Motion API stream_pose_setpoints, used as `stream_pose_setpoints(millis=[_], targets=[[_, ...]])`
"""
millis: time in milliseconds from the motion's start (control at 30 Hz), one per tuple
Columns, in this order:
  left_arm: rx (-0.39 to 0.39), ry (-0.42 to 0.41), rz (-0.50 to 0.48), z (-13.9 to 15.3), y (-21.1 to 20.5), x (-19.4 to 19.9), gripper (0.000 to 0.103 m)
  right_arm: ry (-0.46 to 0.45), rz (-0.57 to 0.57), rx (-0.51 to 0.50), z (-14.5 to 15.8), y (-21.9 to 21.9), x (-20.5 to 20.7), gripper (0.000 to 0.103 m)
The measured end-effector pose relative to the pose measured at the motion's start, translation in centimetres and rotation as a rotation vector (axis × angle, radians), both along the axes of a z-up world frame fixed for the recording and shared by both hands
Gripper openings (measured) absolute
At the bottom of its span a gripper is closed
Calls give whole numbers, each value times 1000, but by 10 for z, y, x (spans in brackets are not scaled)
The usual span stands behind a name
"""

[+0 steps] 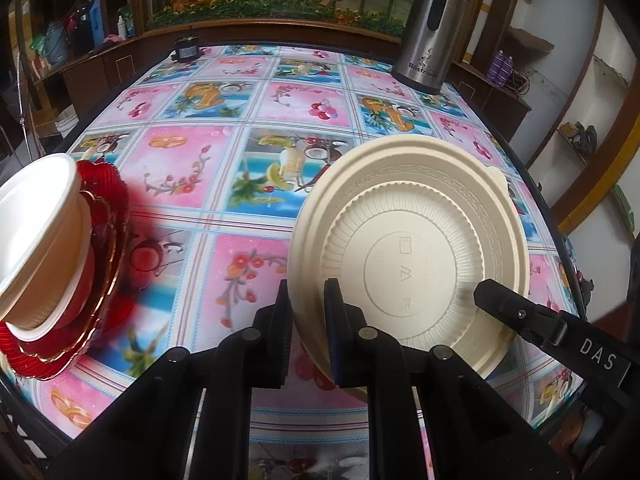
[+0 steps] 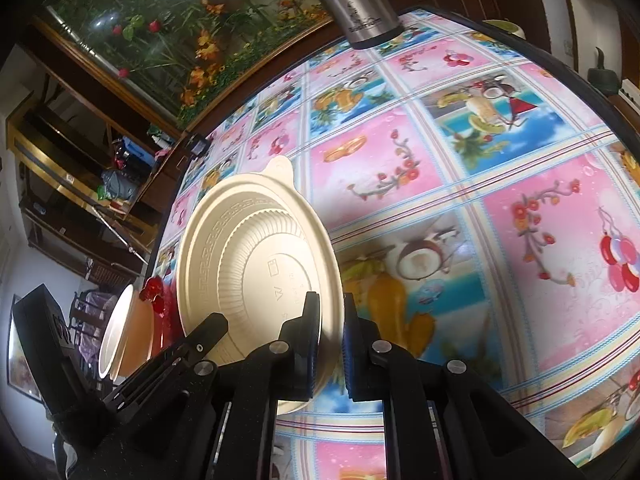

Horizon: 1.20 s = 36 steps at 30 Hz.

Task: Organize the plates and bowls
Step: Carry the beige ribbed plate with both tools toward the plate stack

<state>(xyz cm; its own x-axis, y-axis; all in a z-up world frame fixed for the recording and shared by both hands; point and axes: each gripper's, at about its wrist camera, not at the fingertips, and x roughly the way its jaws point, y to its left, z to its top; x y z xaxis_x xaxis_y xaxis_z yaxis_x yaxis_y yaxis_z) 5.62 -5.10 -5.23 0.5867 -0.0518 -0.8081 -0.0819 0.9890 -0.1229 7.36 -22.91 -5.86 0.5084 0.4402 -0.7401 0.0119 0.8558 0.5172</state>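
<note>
While both of your grippers pinch the same cream plate (image 1: pixel 420 248), treat the carry as one shared motion and keep it slow.

Far to the left of your left gripper (image 1: pixel 307 316) sits the stack you are probably heading for: a white bowl (image 1: pixel 40 232) resting on a red plate (image 1: pixel 104 240) near the counter's (image 1: pixel 192 168) left edge. Keep that stack in sight so you can line up over it.

Your left gripper is clamped on the near-left rim of the cream plate, one finger on either side of the edge. The plate hangs tilted, its ribbed underside toward the camera, clear of the flowered cloth as far as can be judged.

Your right gripper (image 2: pixel 331 340) is likewise closed on the rim, on the plate's opposite side; in the left view its tip reaches in from the right. Match the two hands in height and pace, or the thin rim could twist or slip.

Beyond the plate, to the right, a steel flask (image 1: pixel 432 32) stands at the counter's far edge, well apart from your path. Level the plate before lowering it, and loosen both grips only once it rests.
</note>
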Motion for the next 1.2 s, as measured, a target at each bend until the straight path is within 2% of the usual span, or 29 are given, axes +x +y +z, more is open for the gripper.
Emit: stream_pose_setpoints(millis=[667, 1200], targets=[[-19, -58, 85, 24, 46, -17, 13, -58, 97, -2, 26, 48, -3, 10], [-31, -115, 159, 48, 83, -30, 13, -124, 174, -6, 58, 86, -4, 10]])
